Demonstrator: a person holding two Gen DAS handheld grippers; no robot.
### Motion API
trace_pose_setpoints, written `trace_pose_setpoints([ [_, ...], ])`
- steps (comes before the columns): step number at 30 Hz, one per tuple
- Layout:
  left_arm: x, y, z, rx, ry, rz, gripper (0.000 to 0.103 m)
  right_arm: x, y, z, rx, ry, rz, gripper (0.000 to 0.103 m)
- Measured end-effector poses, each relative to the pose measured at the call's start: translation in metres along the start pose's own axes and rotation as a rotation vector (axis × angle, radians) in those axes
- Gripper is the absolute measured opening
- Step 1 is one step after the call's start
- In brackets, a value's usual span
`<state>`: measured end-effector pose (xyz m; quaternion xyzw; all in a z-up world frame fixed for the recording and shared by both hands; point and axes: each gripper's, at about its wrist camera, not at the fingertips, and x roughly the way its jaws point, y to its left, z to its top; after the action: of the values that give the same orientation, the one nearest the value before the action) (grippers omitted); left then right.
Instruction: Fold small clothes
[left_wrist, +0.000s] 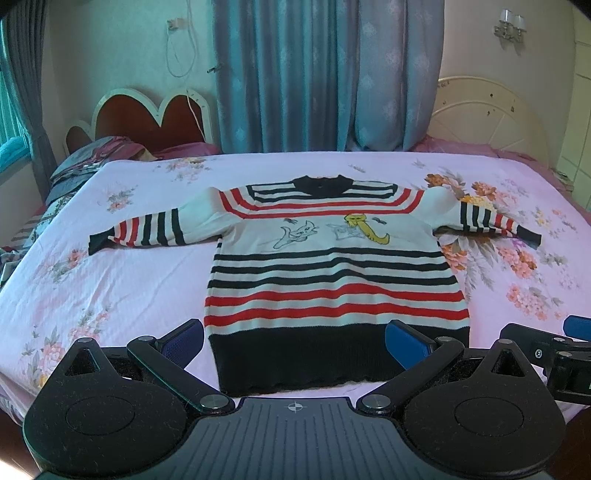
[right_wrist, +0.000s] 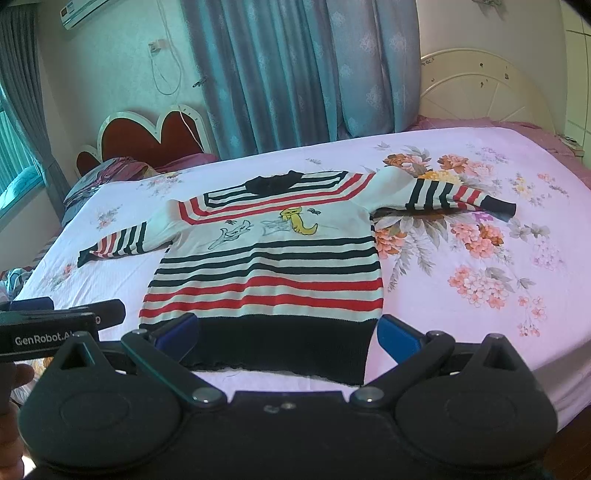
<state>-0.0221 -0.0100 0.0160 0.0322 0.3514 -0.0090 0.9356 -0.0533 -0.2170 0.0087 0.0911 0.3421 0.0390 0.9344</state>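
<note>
A small striped sweater, white with black and red bands, a black hem and cartoon cats on the chest, lies flat on the pink floral bed sheet. Both sleeves are spread sideways. My left gripper hovers open just in front of the black hem, its blue pads wide apart. My right gripper is open too, above the hem, with its blue pads straddling the sweater's lower right part. Neither holds anything. The right gripper shows at the left wrist view's right edge.
The bed's near edge lies just below both grippers. Crumpled bedding is piled at the far left, by a heart-shaped headboard. Blue curtains hang behind, a cream headboard stands to the right. A hand holds the left gripper.
</note>
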Motion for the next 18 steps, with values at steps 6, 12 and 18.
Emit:
trace_pose_setpoints([
  [6,0.0011,-0.001,0.001,0.0,-0.002,0.001,0.103,0.0006,-0.0014,0.0014,-0.001,0.002,0.002,0.102],
  [12,0.0011,-0.0015,0.0011,0.0,-0.003,0.002,0.103,0.0009,-0.0016,0.001,0.001,0.0,0.001,0.102],
  [18,0.0014,-0.0025,0.0026,-0.001,-0.003,0.002,0.103,0.0017,-0.0045,0.0028,0.003,0.002,0.002,0.102],
])
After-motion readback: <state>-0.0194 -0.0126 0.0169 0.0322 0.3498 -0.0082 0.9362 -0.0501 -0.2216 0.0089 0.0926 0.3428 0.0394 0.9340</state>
